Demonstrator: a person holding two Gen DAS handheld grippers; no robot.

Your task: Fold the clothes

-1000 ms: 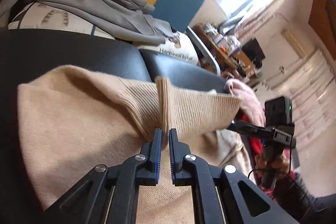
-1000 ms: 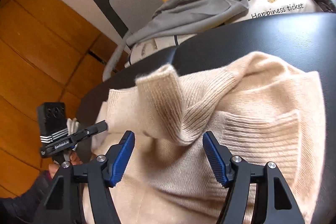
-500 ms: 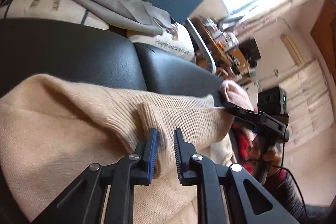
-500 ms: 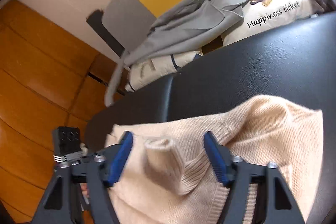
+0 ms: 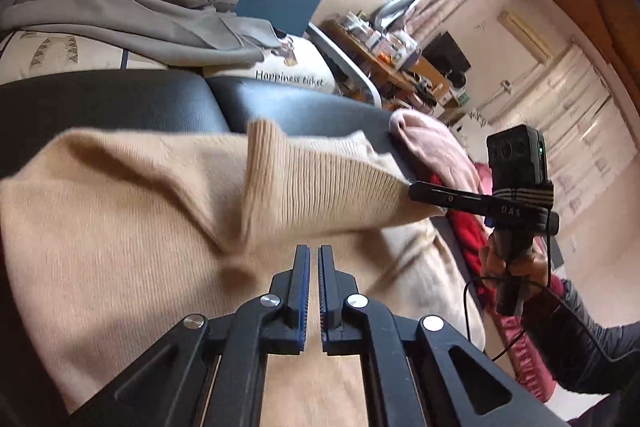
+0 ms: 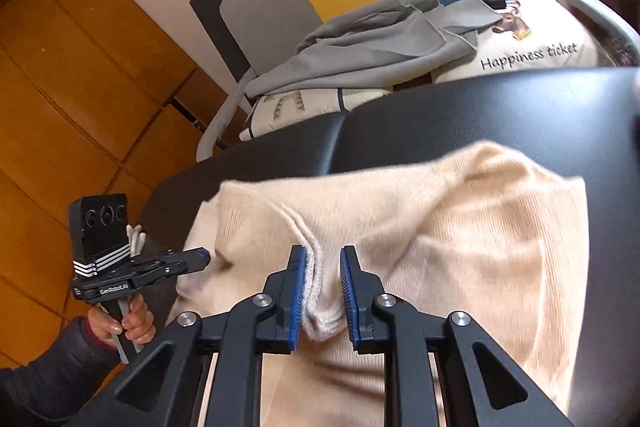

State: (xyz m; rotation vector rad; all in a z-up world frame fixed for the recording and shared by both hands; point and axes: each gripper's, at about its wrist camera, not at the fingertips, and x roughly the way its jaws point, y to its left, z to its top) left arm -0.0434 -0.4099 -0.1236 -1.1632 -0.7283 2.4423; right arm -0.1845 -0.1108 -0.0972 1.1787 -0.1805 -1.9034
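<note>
Your left gripper (image 5: pixel 314 255) is clenched with nothing between its pads, hovering just above the sweater (image 5: pixel 120 211). Your right gripper (image 6: pixel 323 263) is closing, a ribbed fold of the sweater bunched between the jaws (the left pad touches it; the right shows a sliver of gap). The sweater lies on the black cushion (image 6: pixel 460 115). At the cushion's edge beyond it sit pink cloth (image 5: pixel 432 143) and red cloth (image 5: pixel 468 227). Farther back, a grey garment (image 6: pixel 372 47) is draped over a printed pillow (image 6: pixel 532 47).
</note>
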